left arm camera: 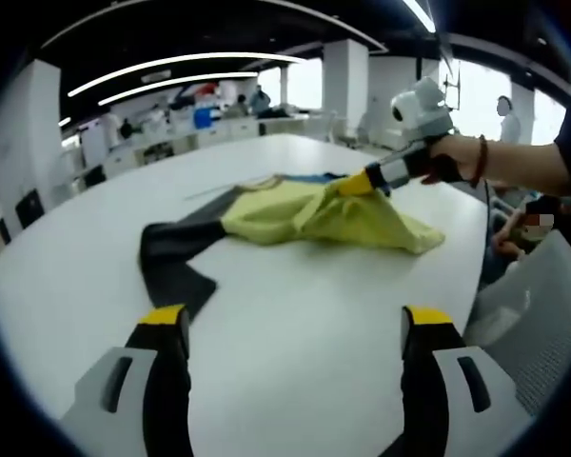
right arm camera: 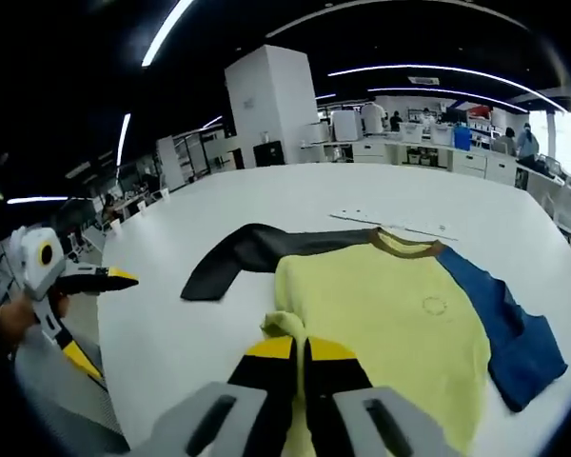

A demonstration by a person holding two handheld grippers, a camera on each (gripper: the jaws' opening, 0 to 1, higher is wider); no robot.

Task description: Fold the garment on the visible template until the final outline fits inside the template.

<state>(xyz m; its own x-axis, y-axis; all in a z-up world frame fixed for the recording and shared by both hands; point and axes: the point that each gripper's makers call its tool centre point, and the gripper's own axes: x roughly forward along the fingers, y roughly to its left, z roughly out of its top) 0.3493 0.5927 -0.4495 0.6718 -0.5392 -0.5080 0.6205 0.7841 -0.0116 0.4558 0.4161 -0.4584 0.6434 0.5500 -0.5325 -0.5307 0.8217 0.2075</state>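
The garment (right arm camera: 390, 305), yellow with one dark and one blue sleeve, lies on the white table (right arm camera: 219, 219). The right gripper (right arm camera: 300, 350) pinches its near hem, lifted. The left gripper (left arm camera: 295, 328) hovers over bare table, jaws spread.

We are looking into a large open-plan office or lab hall: long curved strip lights (left arm camera: 171, 63) are running across a dark ceiling, and square white columns (right arm camera: 271, 105) are standing among rows of white desks (left arm camera: 214, 133) loaded with equipment and boxes. We are seeing people standing at the far workstations (right arm camera: 428, 133), daylight is coming through tall windows (left arm camera: 476, 90), and a broad white table (left arm camera: 295, 314) is occupying the foreground.
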